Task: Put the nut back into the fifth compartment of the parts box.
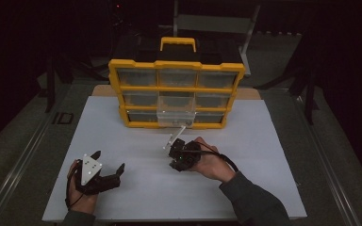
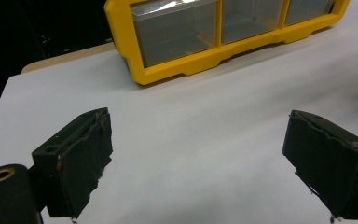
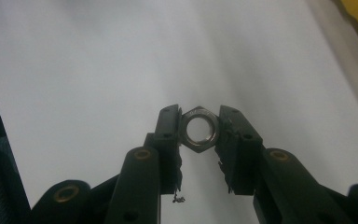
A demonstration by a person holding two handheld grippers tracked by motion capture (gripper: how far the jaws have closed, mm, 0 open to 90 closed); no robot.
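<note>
A steel hex nut (image 3: 199,129) is clamped between the two black jaws of my right gripper (image 3: 199,130), held above the white table top. From above, the right gripper (image 1: 178,153) hovers just in front of the yellow drawer organizer (image 1: 176,92), whose middle bottom clear drawer (image 1: 176,115) is pulled out. At the near left, my left gripper (image 1: 109,165) rests low over the table. Its jaws stand wide apart in the left gripper view (image 2: 196,158) with nothing between them.
The white board (image 1: 122,141) covers the table and has open room left and right of the organizer (image 2: 205,60). Dark floor and metal stands surround the table. A person's hands and sleeves come in at the bottom edge.
</note>
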